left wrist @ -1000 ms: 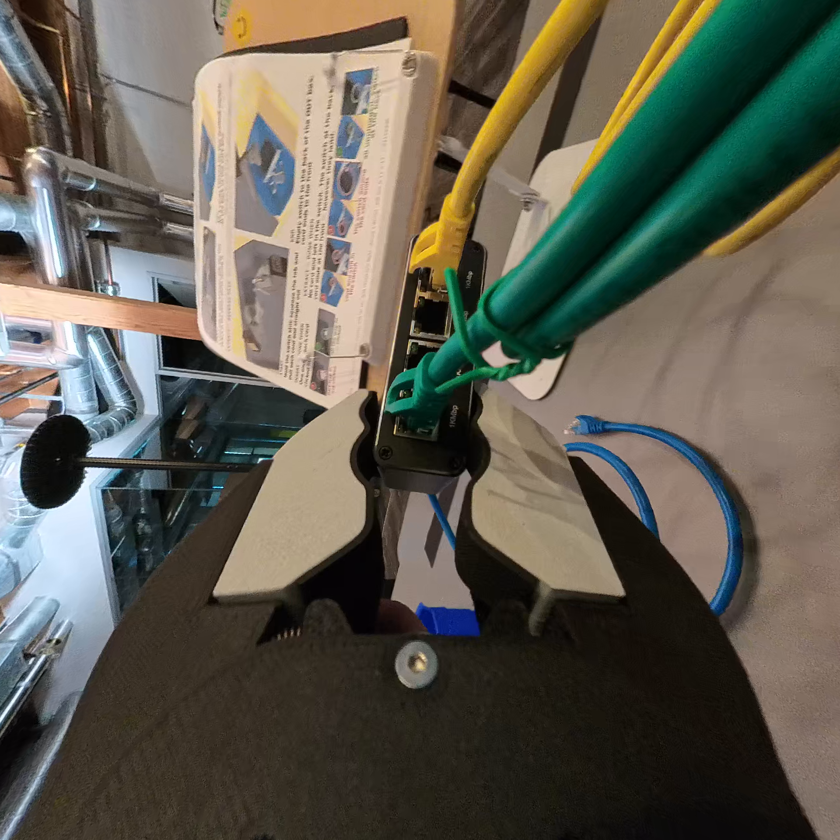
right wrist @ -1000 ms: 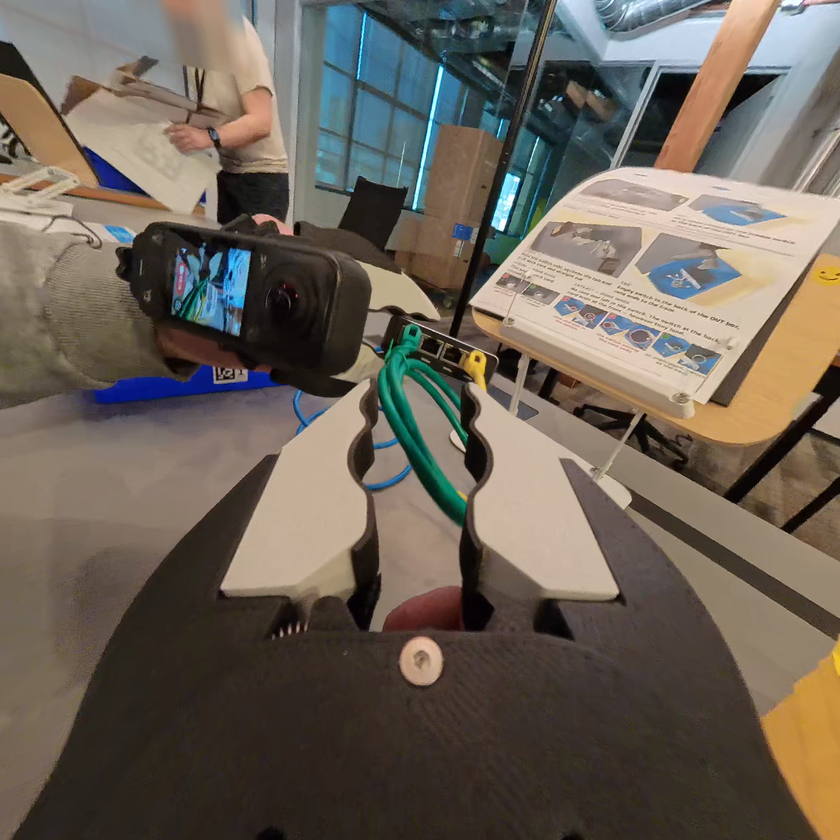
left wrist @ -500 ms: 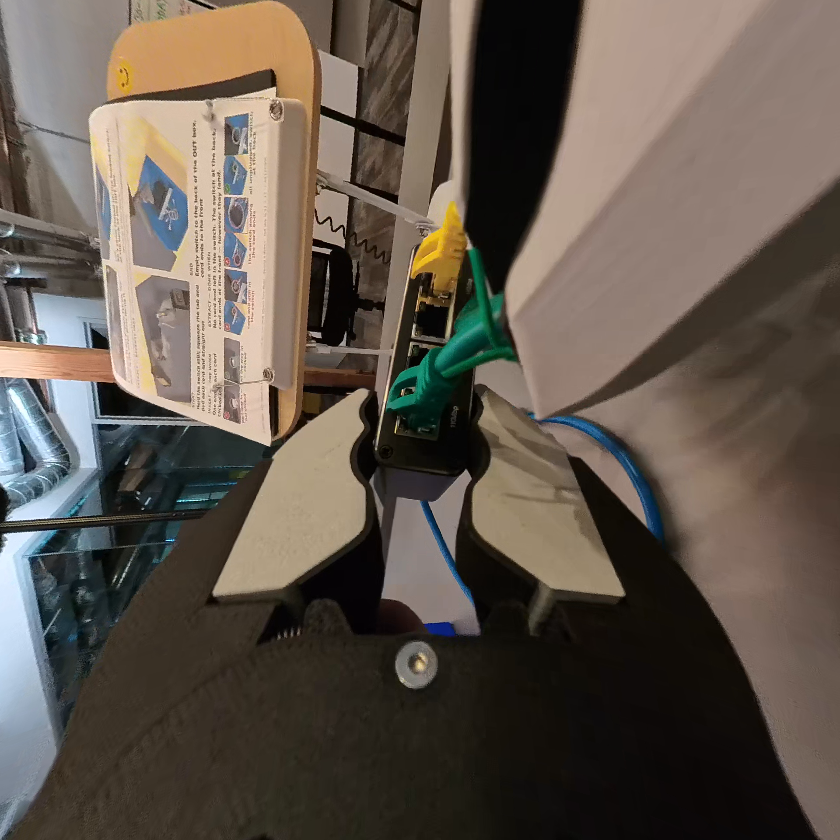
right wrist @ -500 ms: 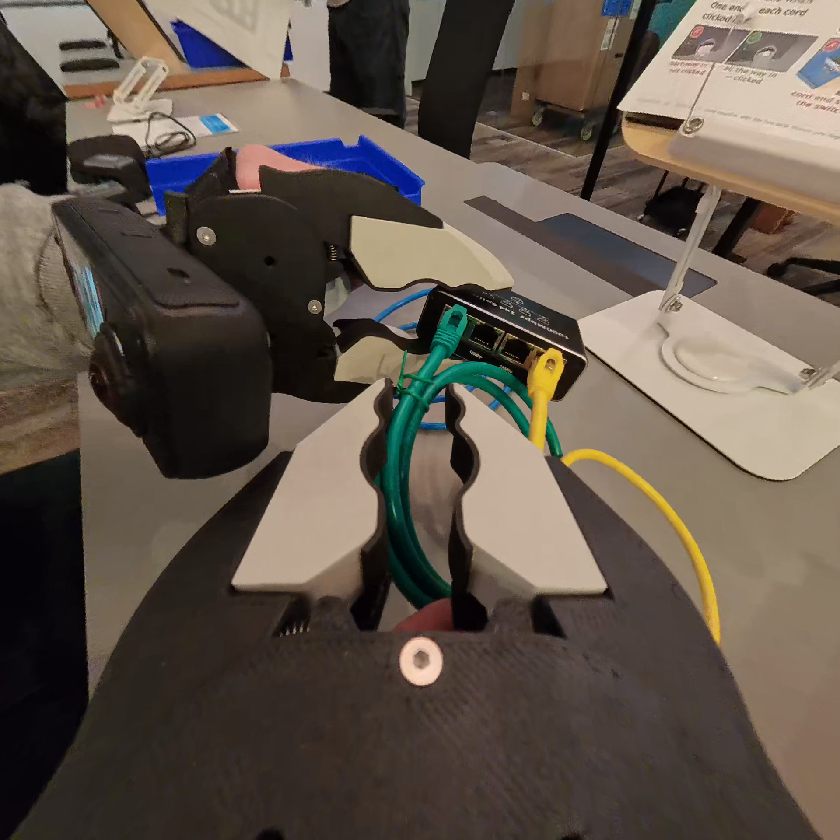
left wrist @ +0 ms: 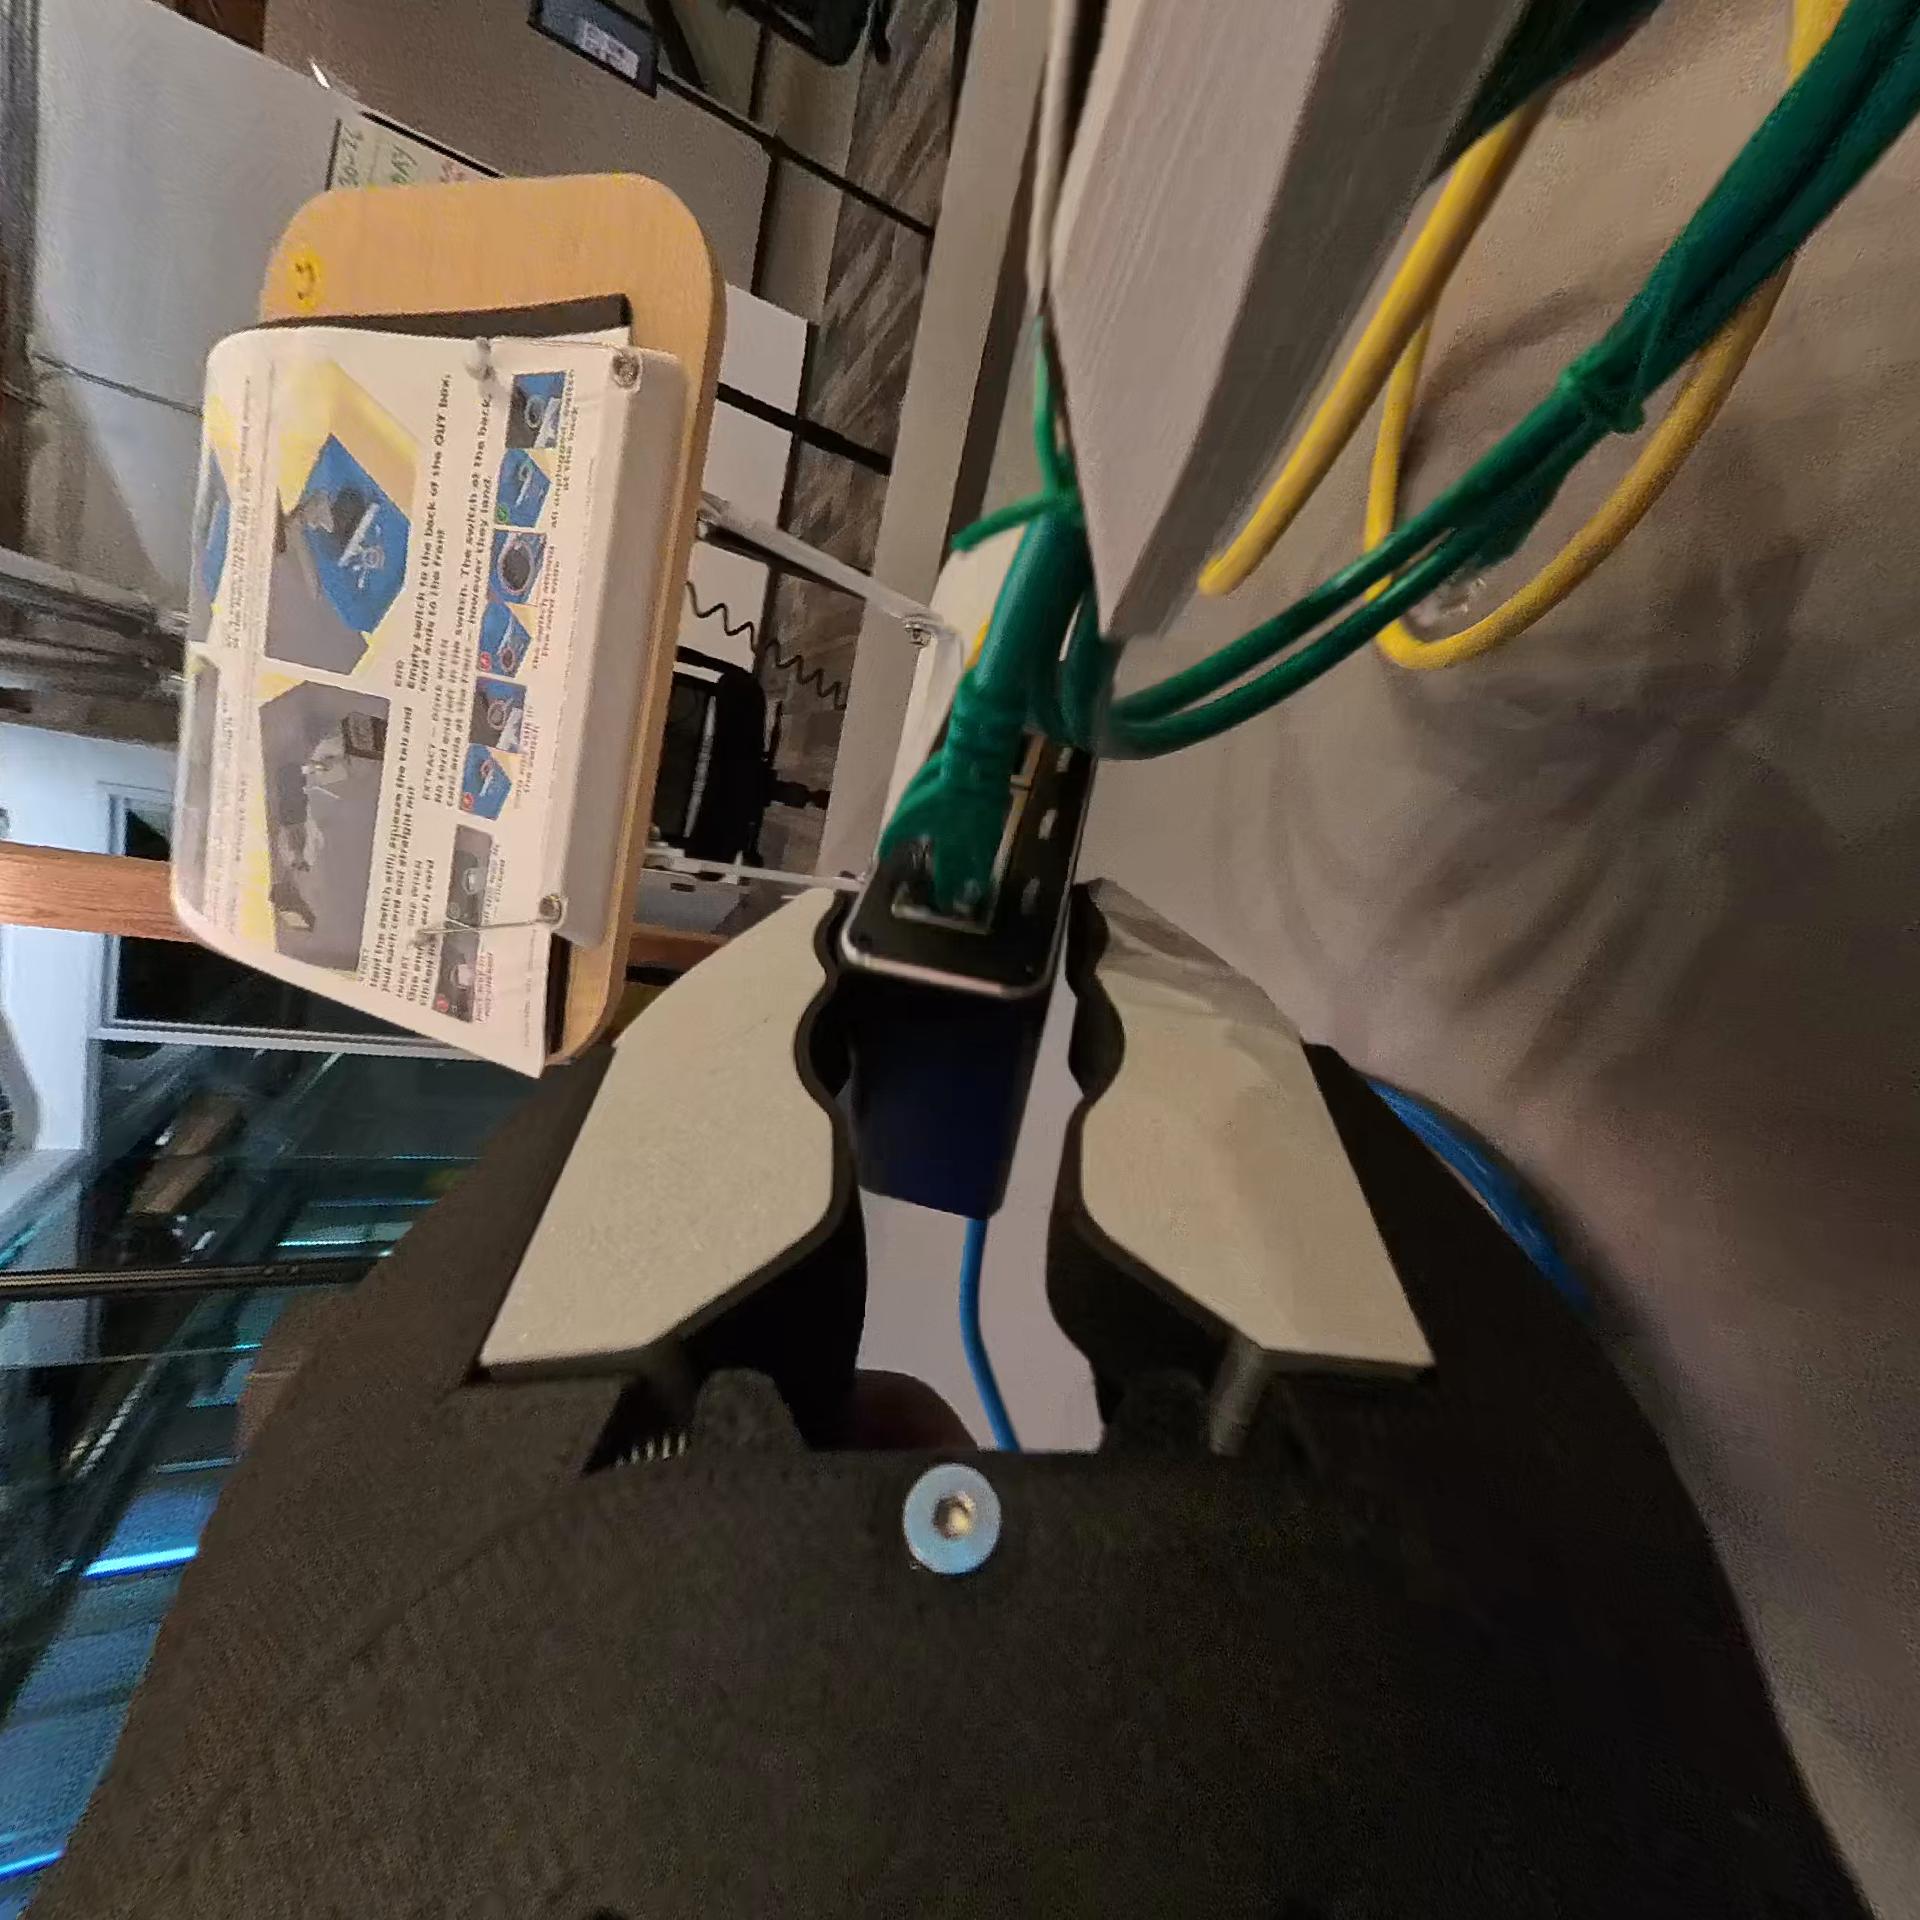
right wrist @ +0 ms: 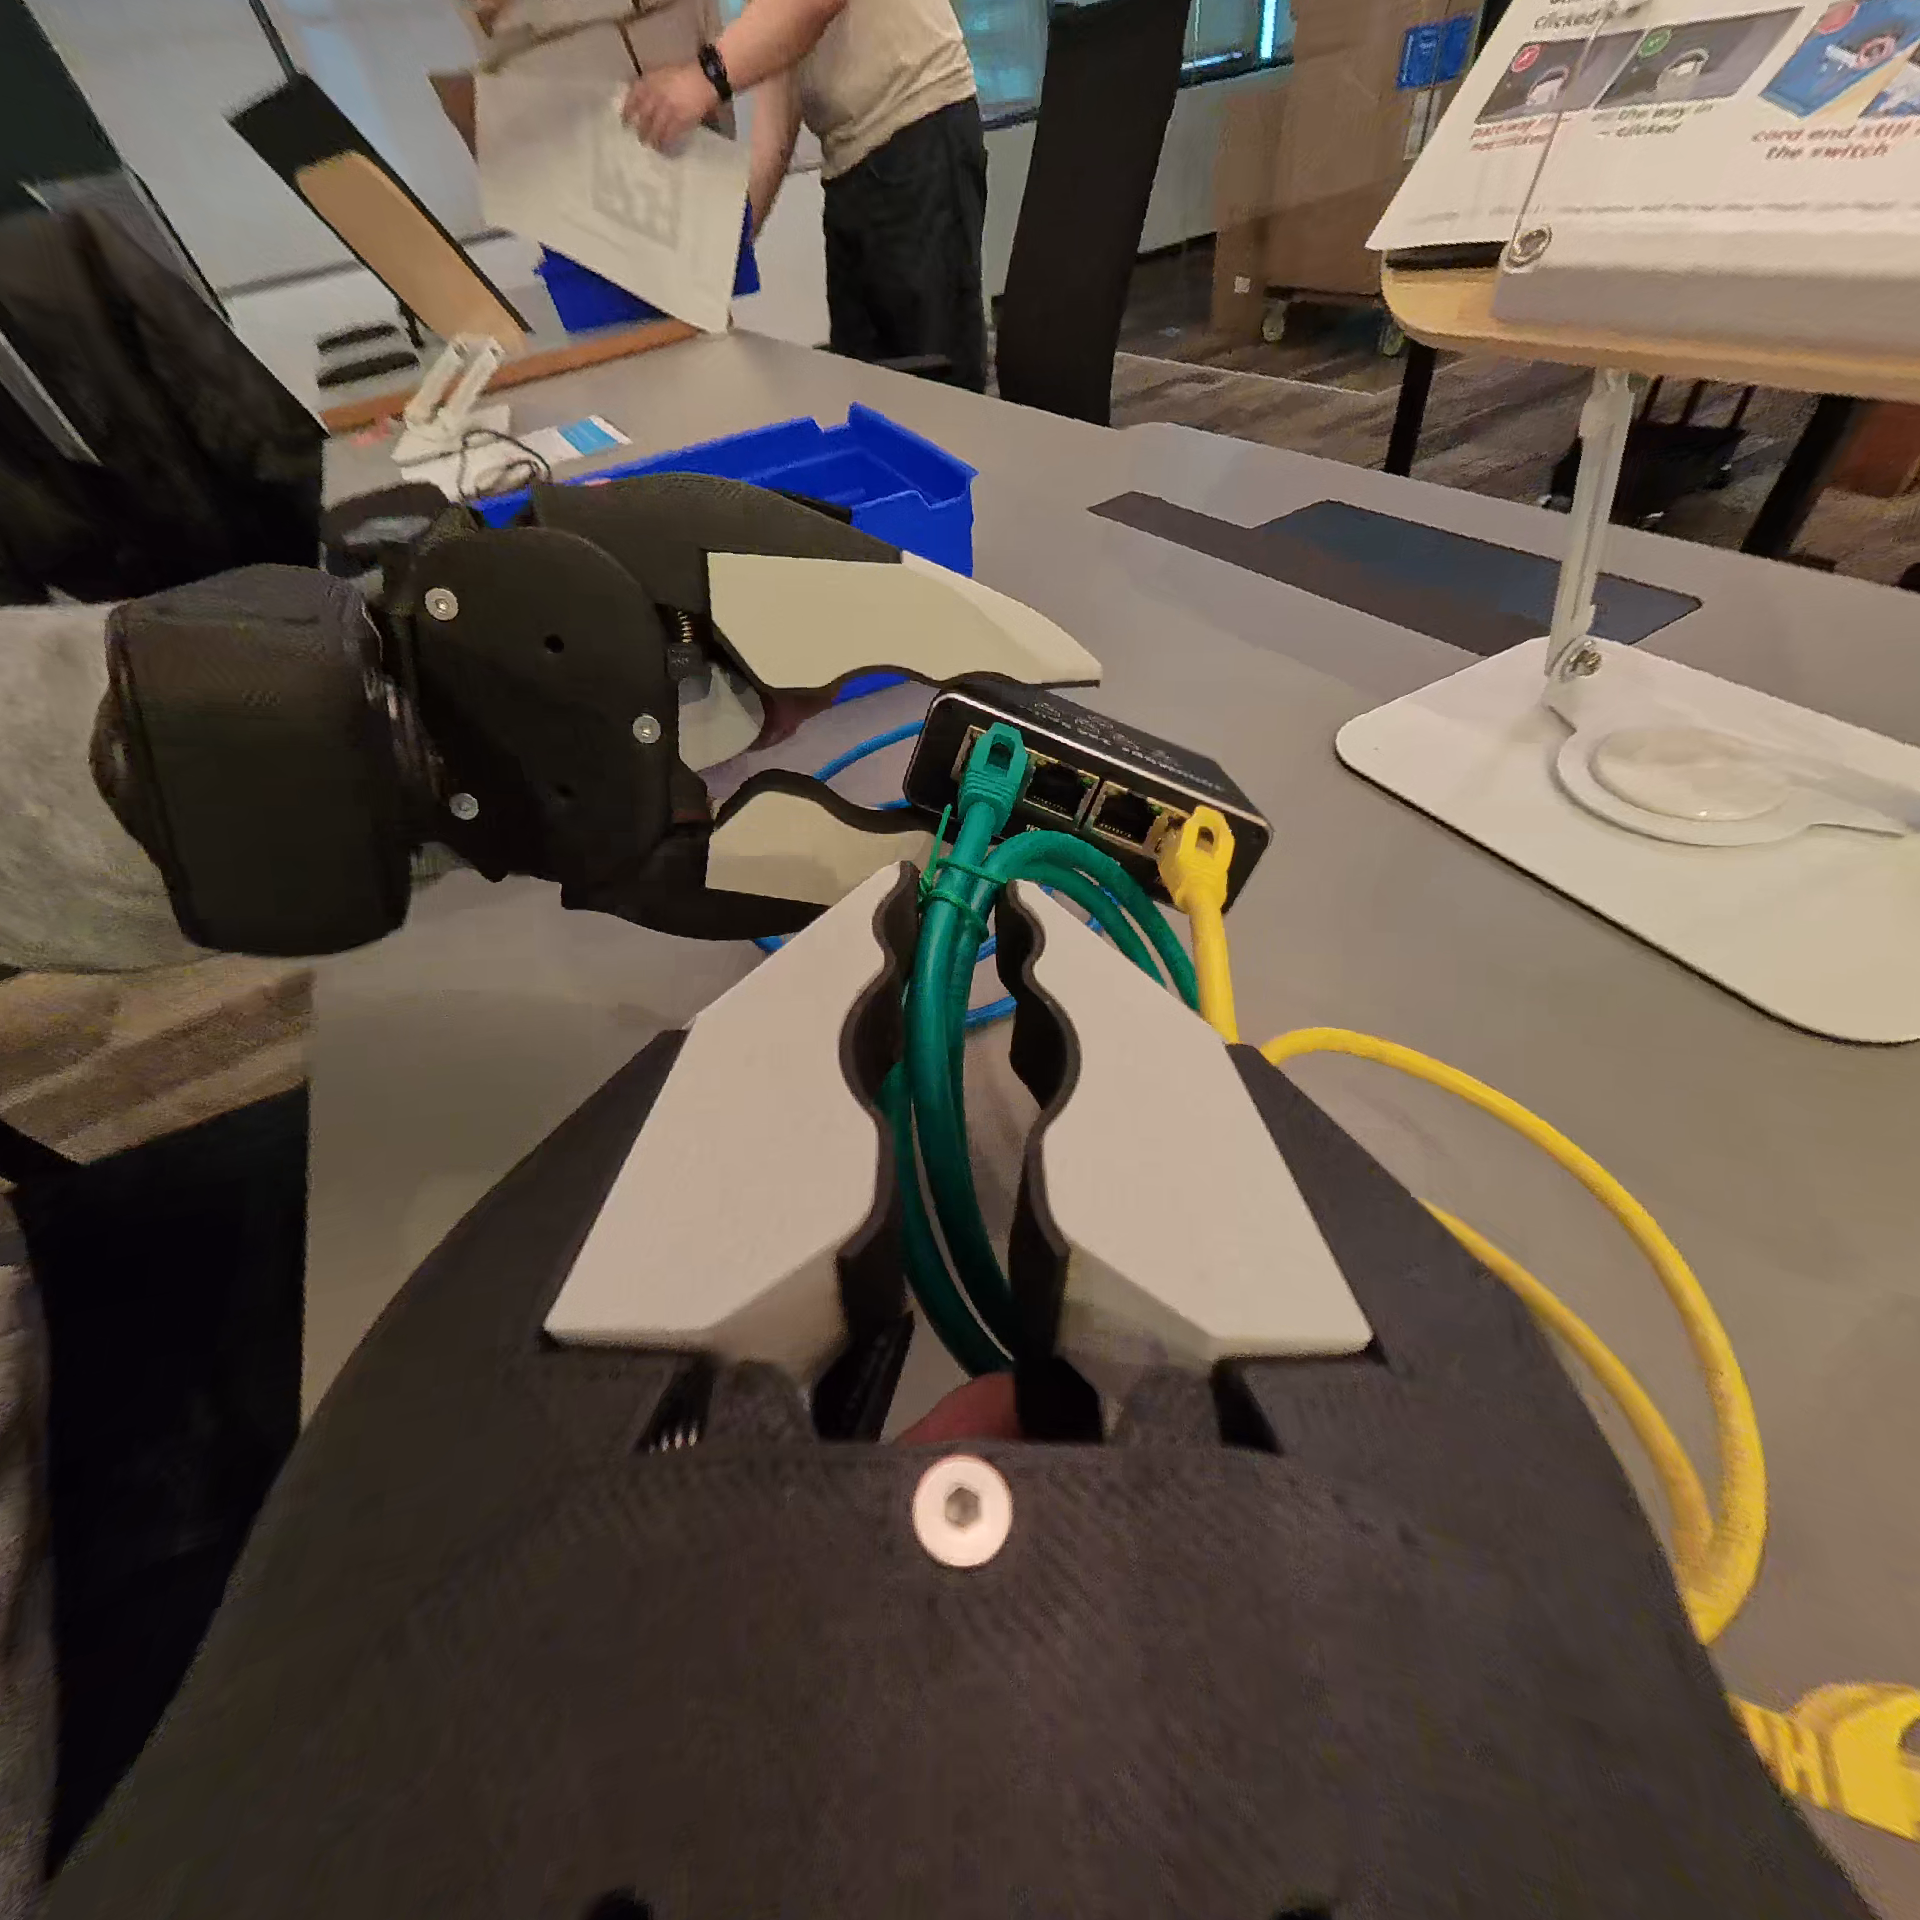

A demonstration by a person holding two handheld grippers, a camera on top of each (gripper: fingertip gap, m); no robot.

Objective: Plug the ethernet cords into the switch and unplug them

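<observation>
On the grey worktop (right wrist: 1455, 935), near its middle, sits the small black switch (right wrist: 1091, 758) with its ports facing the right tool (right wrist: 961, 914). The left tool (right wrist: 894, 748) comes in from the switch's left end, one finger above and one below — its jaws pinch the switch's end, which the left wrist view shows wedged between the fingertips (left wrist: 951, 935). A green cord (right wrist: 940, 1039) is plugged into the leftmost port, a yellow cord (right wrist: 1205, 883) into the rightmost; the two ports between them look empty.

The right tool's fingers are closed on the bundled loops of the green cord, just behind its plug, where a green tie binds the loops. The yellow cord curls away to the right in a wide loop across the worktop and passes close beside the right tool's body, nearly touching it.

Behind the left tool stands a blue bin (right wrist: 831, 468), and a blue cord (right wrist: 862, 748) trails along the surface under the left tool. To the right, the white base (right wrist: 1558, 831) of a stand lies near the switch but apart from it, carrying an instruction sheet (right wrist: 1662, 104) overhead. Between that base and the switch the surface is bare — open room on that side. Farther back, beyond the worktop's far edge, a person (right wrist: 883, 156) stands handling a large sheet.
</observation>
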